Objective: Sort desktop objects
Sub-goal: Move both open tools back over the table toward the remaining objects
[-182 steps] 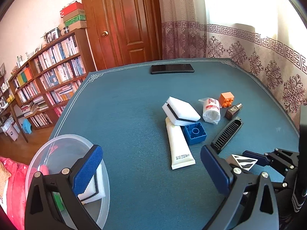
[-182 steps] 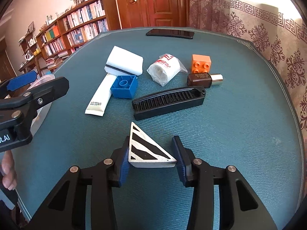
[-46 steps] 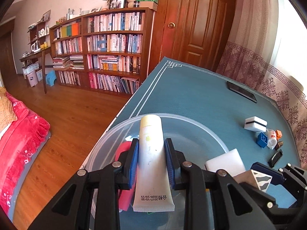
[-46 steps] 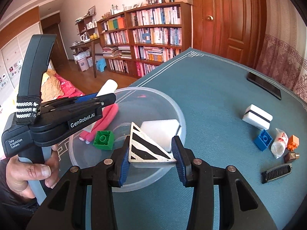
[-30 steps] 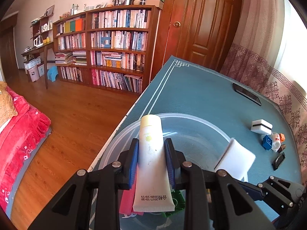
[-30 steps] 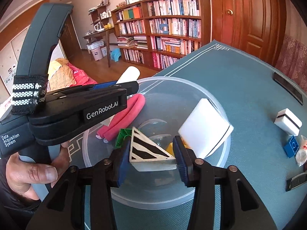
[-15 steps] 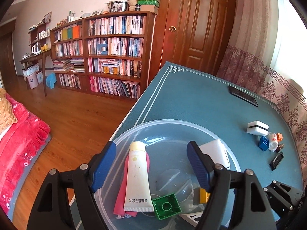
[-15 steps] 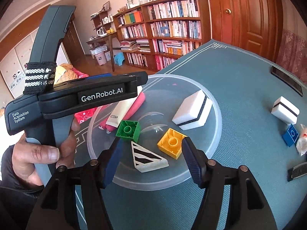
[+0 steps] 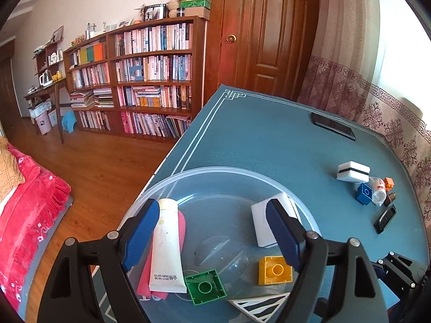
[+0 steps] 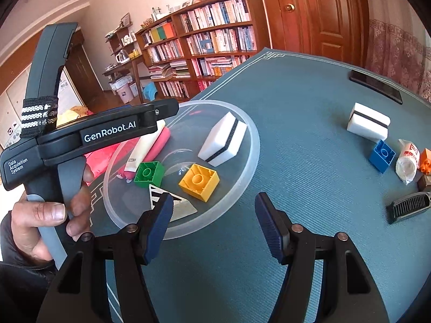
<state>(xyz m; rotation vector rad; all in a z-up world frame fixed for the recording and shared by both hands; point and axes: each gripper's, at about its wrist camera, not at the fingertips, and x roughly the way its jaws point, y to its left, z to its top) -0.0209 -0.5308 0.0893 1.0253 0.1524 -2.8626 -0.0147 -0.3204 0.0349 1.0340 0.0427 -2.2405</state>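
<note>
Clear plastic bowl (image 10: 243, 177) sat at the table's near corner, holding the white tube (image 9: 164, 245), green brick (image 10: 149, 174), yellow brick (image 10: 198, 181) and striped triangle (image 10: 177, 204) (partly behind my finger). My left gripper (image 9: 212, 238) and right gripper (image 10: 212, 219) both gaped wide, empty.

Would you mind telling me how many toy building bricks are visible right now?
4: a green brick and a yellow brick in the clear bowl, plus a blue brick and an orange brick out on the table. Others may be hidden.
</note>
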